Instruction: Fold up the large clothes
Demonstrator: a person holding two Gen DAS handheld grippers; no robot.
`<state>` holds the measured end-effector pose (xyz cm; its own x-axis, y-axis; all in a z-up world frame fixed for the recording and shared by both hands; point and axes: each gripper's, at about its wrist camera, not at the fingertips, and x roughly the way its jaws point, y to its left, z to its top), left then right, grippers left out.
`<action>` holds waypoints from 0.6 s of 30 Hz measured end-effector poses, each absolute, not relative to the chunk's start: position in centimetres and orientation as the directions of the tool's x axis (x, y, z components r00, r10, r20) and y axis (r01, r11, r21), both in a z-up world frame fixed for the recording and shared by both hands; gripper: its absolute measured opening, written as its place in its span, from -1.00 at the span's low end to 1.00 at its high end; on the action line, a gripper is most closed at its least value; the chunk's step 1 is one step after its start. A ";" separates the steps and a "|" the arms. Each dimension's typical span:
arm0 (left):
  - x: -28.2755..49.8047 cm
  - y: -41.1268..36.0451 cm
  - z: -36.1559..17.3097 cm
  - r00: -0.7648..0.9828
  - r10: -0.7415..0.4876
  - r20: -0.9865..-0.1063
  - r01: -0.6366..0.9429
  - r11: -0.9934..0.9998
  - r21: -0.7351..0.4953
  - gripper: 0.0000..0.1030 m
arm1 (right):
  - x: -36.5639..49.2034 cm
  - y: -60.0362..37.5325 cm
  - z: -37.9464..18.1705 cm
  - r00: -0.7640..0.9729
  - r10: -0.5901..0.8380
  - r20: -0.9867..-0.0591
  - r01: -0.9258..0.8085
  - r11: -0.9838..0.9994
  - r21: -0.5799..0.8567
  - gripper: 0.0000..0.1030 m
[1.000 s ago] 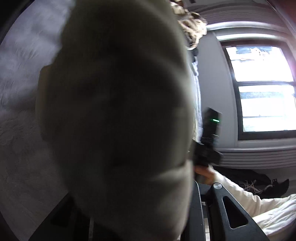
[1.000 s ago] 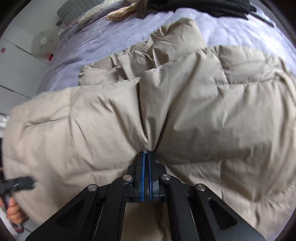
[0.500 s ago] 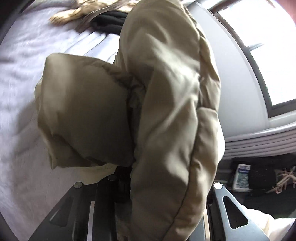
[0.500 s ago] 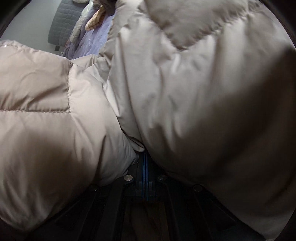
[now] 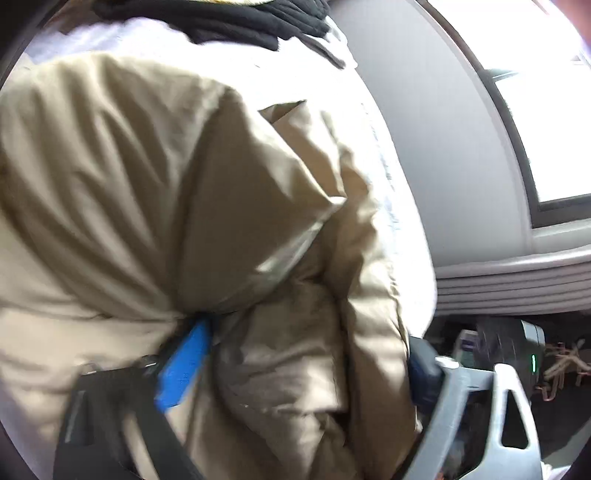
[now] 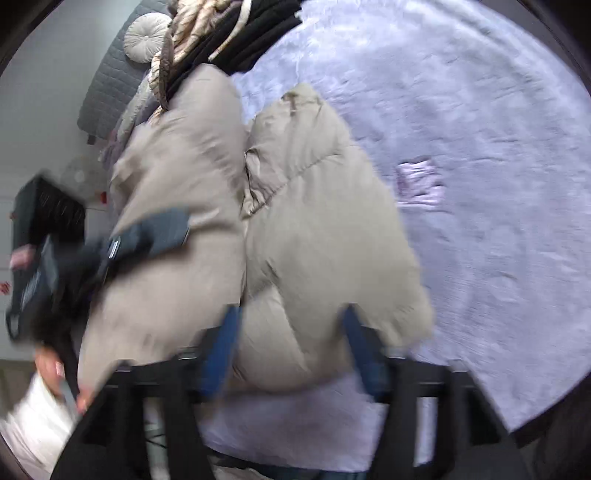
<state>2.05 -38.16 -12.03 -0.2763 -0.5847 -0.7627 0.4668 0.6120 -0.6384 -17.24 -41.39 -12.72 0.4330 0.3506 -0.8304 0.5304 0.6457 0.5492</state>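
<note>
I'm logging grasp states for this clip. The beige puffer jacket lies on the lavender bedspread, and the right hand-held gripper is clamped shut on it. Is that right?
Not quite. The right hand-held gripper is open: in the right wrist view its blue-padded fingers stand wide apart on either side of the jacket's near edge. The beige puffer jacket does lie on the lavender bedspread.

A lilac bedspread [image 6: 461, 147] covers the bed. At its far end sit a grey quilted headboard [image 6: 107, 96], a round cushion [image 6: 146, 37] and dark clothes [image 6: 255, 33]. Beside the bed, a bright window [image 5: 546, 110] breaks the grey wall [image 5: 443, 147].
</note>
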 end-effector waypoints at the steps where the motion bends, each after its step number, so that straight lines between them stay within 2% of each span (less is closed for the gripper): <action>1: 2.2 -37.8 -12.2 -0.284 -0.590 -0.756 0.455 0.611 -0.648 0.94 | -17.9 -41.1 -12.0 0.445 0.356 -0.822 0.507 0.656 0.559 0.47; 3: 3.1 -38.5 -12.5 -0.285 -0.579 -0.764 0.442 0.628 -0.641 0.94 | -19.0 -40.0 -10.7 0.469 0.391 -0.792 0.443 0.672 0.594 0.47; 5: 1.9 -37.6 -12.4 -0.280 -0.574 -0.770 0.438 0.637 -0.634 0.94 | -19.2 -38.9 -9.7 0.474 0.418 -0.775 0.385 0.693 0.609 0.55; 9: 1.1 -36.1 -11.5 -0.275 -0.538 -0.797 0.460 0.654 -0.601 0.94 | -16.0 -38.1 -10.0 0.486 0.381 -0.786 0.384 0.715 0.584 0.55; 10: 0.8 -36.2 -10.6 -0.261 -0.529 -0.808 0.480 0.655 -0.584 0.94 | -15.5 -38.2 -10.2 0.484 0.340 -0.807 0.421 0.718 0.555 0.47; 11: 0.9 -37.2 -9.6 -0.238 -0.527 -0.816 0.496 0.656 -0.568 0.94 | -14.9 -38.5 -10.4 0.502 0.295 -0.813 0.469 0.697 0.542 -0.27; 12: 1.9 -37.7 -8.4 -0.185 -0.530 -0.827 0.522 0.660 -0.540 0.94 | -14.6 -38.9 -10.6 0.511 0.293 -0.808 0.491 0.672 0.554 -0.68; 14: 2.1 -38.2 -5.2 0.001 -0.528 -0.849 0.588 0.688 -0.426 0.94 | -14.3 -39.7 -11.0 0.516 0.265 -0.815 0.549 0.628 0.551 -0.78; 16: 2.7 -36.8 -2.4 0.168 -0.508 -0.845 0.618 0.722 -0.311 0.94 | -14.5 -39.8 -10.9 0.485 0.204 -0.850 0.564 0.670 0.482 -0.81; 18: 5.6 -34.0 -1.2 0.260 -0.465 -0.846 0.602 0.764 -0.234 0.93 | -15.9 -39.8 -11.3 0.436 0.156 -0.886 0.582 0.702 0.410 -0.81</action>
